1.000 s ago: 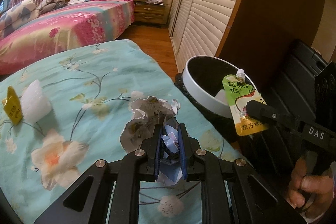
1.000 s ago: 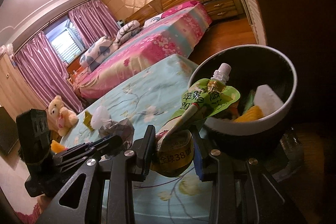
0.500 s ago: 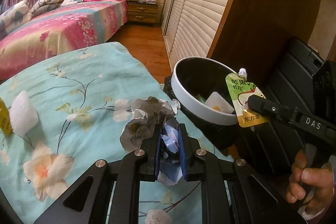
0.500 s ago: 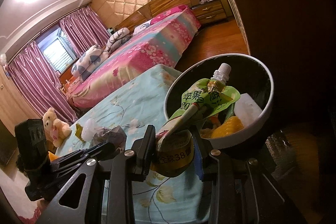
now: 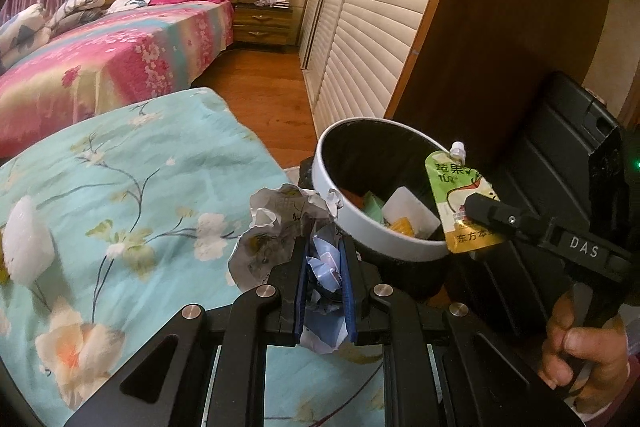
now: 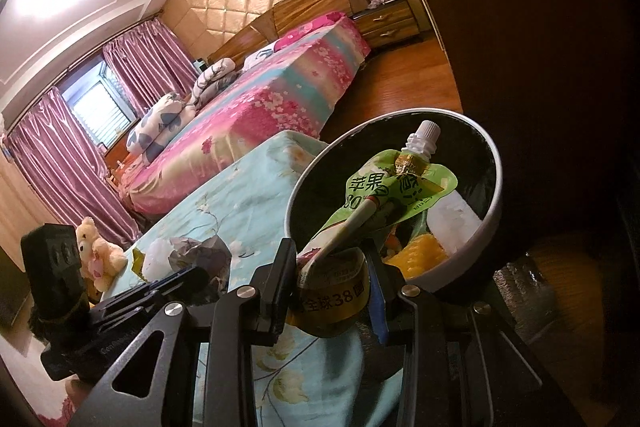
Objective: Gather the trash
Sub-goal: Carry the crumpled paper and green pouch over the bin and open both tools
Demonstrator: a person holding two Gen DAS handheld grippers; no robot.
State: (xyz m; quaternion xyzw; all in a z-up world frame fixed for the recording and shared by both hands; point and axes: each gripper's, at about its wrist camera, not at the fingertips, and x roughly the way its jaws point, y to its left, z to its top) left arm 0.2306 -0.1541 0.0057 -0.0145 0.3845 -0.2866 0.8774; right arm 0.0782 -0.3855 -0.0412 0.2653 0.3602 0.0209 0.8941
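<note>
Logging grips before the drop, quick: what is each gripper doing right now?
Left gripper: closed on the crumpled paper.
Right gripper: closed on the green drink pouch.

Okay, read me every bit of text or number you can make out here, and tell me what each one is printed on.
"DAS": right tool, on its arm.
"苹果": green top of the pouch.
"全球38国": pouch's yellow band.
"东方本": pouch's yellow base, cut off.
Percentage under "苹果": digits unclear.
Embossed word on the left tool: too blurred.
Print on the paper: too crumpled.
</note>
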